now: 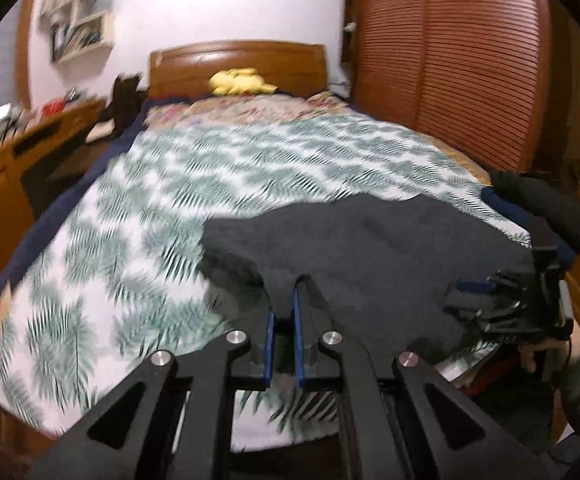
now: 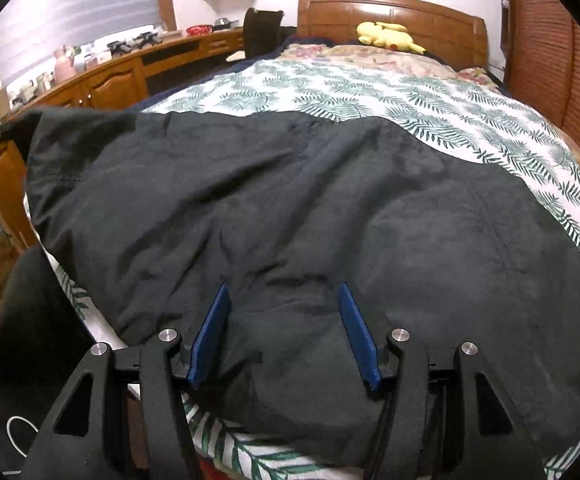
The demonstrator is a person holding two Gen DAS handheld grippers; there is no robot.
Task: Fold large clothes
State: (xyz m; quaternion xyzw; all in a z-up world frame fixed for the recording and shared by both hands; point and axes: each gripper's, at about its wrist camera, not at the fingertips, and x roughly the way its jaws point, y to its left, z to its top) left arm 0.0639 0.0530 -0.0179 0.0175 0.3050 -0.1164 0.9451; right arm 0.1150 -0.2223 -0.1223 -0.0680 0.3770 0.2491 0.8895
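Note:
A large dark grey garment [image 2: 290,208] lies spread over the near end of the bed. In the left wrist view its near edge [image 1: 362,248] rises in a peak into my left gripper [image 1: 285,300], which is shut on the cloth between its blue pads. My right gripper [image 2: 283,296] stands open over the garment's near hem, its blue pads [image 2: 213,320] wide apart and pressing nothing. The right gripper [image 1: 502,304] also shows at the right edge of the left wrist view, held by a person's hand [image 1: 546,350].
The bed has a fern-print sheet [image 1: 169,208], a wooden headboard [image 2: 390,16] and a yellow plush toy [image 2: 388,36]. A wooden desk with clutter [image 2: 101,76] runs along the left. A louvred wardrobe [image 1: 450,64] stands on the right, with more dark clothes [image 1: 542,204] at the bed's right corner.

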